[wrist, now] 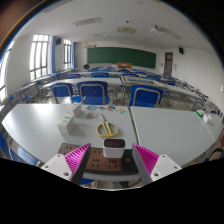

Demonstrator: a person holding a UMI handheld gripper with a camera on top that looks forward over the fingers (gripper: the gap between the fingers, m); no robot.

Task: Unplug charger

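We find the gripper (110,160) with fingers spread apart, the white charger (114,150) standing between the pink pads (76,158), seated in a power strip (106,160) on the white table (40,125). We judge the approach complete and the grasp pending. Next move calls for closing squarely on the charger, then pulling straight out.

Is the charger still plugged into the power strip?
Plugged in. The charger sits seated on the power strip, between the open fingers of the gripper, with gaps at both sides.
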